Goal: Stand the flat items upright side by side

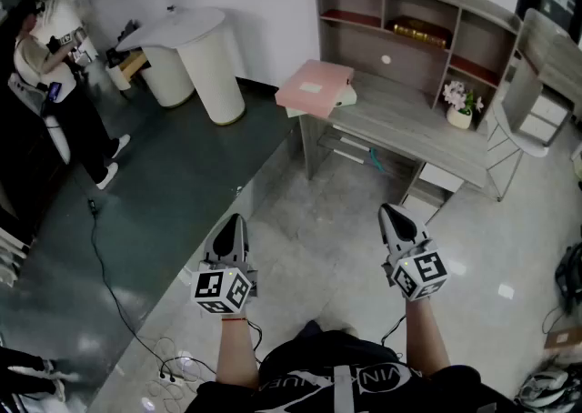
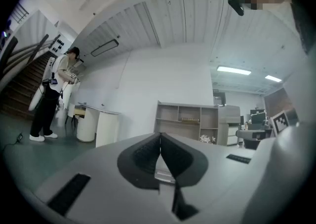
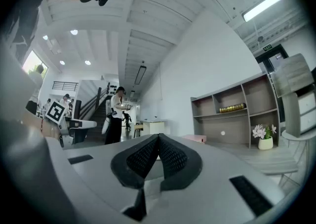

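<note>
Left claw (image 1: 234, 220) shut tight, holding nothing, right claw (image 1: 389, 212) shut and empty too, pink folder (image 1: 314, 86) flat on far desk (image 1: 414, 125)

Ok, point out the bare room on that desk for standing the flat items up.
In the head view, the desk top is bare between the pink flat items at its left end and the flower pot near its right end. The left end is crowded: the stack overhangs that corner.
</note>
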A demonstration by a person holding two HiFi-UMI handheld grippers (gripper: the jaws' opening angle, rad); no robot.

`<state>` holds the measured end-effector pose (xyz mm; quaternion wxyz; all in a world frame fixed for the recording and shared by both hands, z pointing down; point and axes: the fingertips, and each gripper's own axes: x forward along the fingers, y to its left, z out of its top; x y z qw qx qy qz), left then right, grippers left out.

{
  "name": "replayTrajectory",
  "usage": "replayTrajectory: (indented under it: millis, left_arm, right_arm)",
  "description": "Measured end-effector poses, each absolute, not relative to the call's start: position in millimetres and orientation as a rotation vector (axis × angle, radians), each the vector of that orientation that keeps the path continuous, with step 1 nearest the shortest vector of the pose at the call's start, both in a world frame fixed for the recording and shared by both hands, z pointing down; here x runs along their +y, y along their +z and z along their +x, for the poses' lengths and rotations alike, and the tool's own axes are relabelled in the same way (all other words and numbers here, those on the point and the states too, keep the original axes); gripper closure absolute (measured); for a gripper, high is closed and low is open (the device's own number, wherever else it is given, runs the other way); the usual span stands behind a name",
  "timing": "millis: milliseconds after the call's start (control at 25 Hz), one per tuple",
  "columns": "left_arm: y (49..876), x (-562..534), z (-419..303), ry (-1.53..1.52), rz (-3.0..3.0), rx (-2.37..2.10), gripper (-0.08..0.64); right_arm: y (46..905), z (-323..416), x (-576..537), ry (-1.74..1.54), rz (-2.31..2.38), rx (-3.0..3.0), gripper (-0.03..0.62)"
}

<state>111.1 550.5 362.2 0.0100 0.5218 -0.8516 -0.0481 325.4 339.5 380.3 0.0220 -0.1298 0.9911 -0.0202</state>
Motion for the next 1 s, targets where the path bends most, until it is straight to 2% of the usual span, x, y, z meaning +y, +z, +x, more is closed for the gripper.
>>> replayTrajectory:
  millis: [280,880,1000]
  left_arm:
    - [364,556,108,-0.080,1.631,-2.677,0.555]
    - [375,546,65,-0.149,1.651,-2.630,0.555]
    - [385,545,59,-0.174,1.667,-2.597,0.552]
  right_arm:
    - [385,322,332,-0.127,-0.427,3.054,0.583]
    - [386,289,330,-0.150,-0.436,3.038,0.583]
    - [395,292,331,-0.181,-0.492,3.040,0.525]
